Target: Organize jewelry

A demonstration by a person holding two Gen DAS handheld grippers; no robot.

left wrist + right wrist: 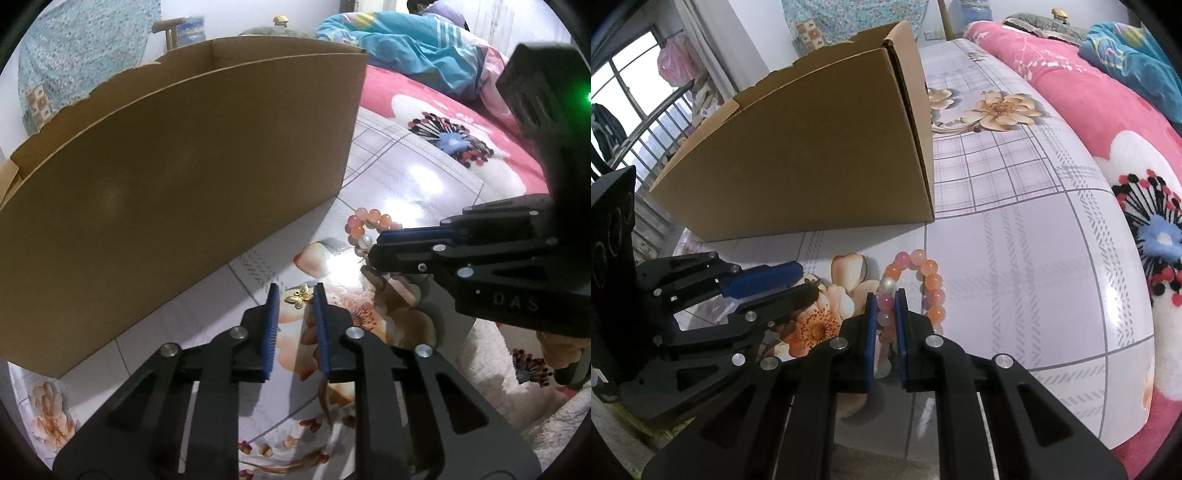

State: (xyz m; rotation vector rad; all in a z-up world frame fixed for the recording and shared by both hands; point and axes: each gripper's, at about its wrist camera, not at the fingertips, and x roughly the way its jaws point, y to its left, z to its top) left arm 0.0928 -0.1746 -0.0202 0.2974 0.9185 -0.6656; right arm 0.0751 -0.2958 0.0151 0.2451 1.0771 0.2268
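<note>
Left gripper pitched down, fingers nearly together, gold butterfly charm between tips at 12 o'clock, contact unclear. Right gripper pitched down, pinching bead bracelet on tabletop.

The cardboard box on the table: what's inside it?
The cardboard box is open-topped, but both cameras see only its outer walls; its contents are hidden. The bead bracelet and gold butterfly charm lie outside it.

The cardboard box stands on the tablecloth and blocks passage to the left and rear. Open tablecloth lies to its right. The pink blanket bounds the right edge.
</note>
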